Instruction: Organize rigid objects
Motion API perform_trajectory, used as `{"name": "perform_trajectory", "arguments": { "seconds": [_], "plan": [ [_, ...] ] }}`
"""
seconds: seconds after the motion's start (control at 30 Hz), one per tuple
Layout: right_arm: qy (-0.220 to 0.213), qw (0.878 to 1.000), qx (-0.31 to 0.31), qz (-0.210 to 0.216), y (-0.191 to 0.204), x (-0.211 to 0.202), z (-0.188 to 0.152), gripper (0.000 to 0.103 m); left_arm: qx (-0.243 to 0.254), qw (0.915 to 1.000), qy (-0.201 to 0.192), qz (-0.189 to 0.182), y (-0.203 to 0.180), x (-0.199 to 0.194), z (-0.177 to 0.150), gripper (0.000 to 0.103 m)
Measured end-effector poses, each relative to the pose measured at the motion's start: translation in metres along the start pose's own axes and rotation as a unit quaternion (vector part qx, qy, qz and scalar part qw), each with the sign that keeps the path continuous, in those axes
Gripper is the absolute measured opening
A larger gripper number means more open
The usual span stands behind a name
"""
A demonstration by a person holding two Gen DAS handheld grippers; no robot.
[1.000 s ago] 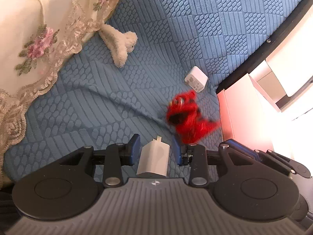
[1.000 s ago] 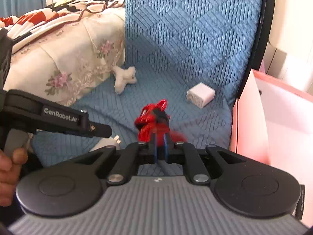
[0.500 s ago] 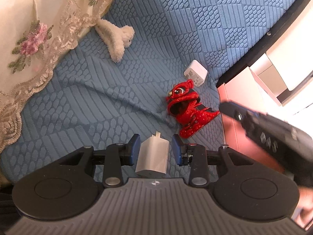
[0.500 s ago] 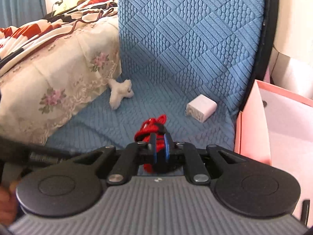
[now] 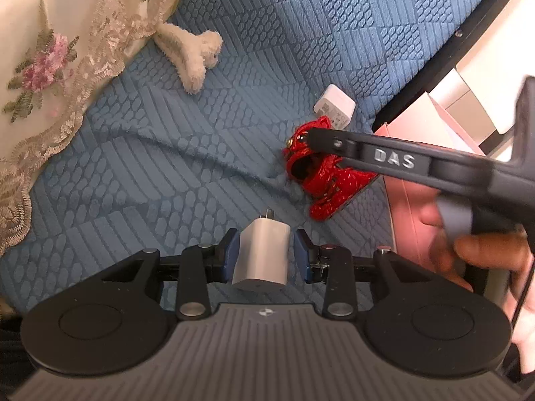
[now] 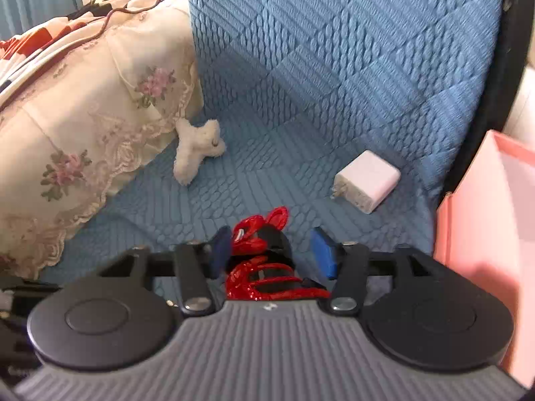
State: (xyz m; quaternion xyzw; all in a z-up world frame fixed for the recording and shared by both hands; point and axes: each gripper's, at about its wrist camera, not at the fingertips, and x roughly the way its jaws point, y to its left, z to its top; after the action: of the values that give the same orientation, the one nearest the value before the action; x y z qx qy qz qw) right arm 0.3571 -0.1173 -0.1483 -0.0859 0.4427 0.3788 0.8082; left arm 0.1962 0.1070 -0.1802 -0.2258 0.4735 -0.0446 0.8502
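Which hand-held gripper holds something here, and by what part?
Left hand-held gripper clamps the white charger by its flat sides. Right hand-held gripper, jaws opening, holds nothing.

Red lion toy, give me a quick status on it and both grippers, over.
Left gripper shut on white charger. Right gripper jaws opening, red lion toy between them, on blue cushion. Second charger beyond, clear.

Bright daylight (fisheye-warped, blurred right edge)

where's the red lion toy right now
On the blue cushion, between the opening right gripper, just below the white charger: red lion toy.
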Motion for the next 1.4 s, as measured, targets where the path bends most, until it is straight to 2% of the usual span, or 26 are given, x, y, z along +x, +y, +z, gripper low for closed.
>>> {"name": "perform_trajectory", "arguments": {
  "seconds": [0.03,0.2,0.27,0.47,0.67,1.03,1.13,1.2,1.4],
  "plan": [
    [0.005,1.0,0.006,0.005,-0.002,0.004,0.0,0.067,0.001,1.0,0.001,0.001,0.0,0.001,-0.001,0.041],
    [0.042,0.998,0.033,0.041,-0.005,0.02,-0.003,0.068,0.01,0.9999,0.007,0.011,-0.003,0.006,-0.003,0.041],
    [0.051,0.997,0.035,0.043,-0.002,0.021,-0.006,0.067,0.017,0.9997,0.013,0.015,-0.005,0.01,-0.004,0.046],
    [0.073,0.995,0.052,0.042,-0.001,0.018,-0.01,0.061,0.037,0.9988,0.015,0.027,-0.011,0.015,-0.01,0.046],
    [0.049,0.996,0.062,0.031,-0.004,0.004,-0.009,0.061,0.043,0.9984,0.012,0.033,-0.012,0.016,-0.011,0.046],
    [-0.02,0.999,0.014,-0.023,0.002,-0.036,-0.018,0.06,0.061,0.9966,-0.003,0.055,-0.021,0.018,-0.012,0.046],
    [-0.02,0.999,0.026,-0.021,0.001,-0.042,-0.023,0.06,0.069,0.9957,-0.005,0.061,-0.022,0.018,-0.012,0.046],
    [-0.02,0.999,0.033,-0.022,0.001,-0.046,-0.028,0.06,0.071,0.9952,-0.008,0.067,-0.021,0.018,-0.012,0.038],
    [-0.003,0.998,0.048,-0.042,0.005,-0.048,-0.049,0.06,0.059,0.9956,-0.022,0.07,-0.02,0.015,-0.011,0.032]
  ]
}}
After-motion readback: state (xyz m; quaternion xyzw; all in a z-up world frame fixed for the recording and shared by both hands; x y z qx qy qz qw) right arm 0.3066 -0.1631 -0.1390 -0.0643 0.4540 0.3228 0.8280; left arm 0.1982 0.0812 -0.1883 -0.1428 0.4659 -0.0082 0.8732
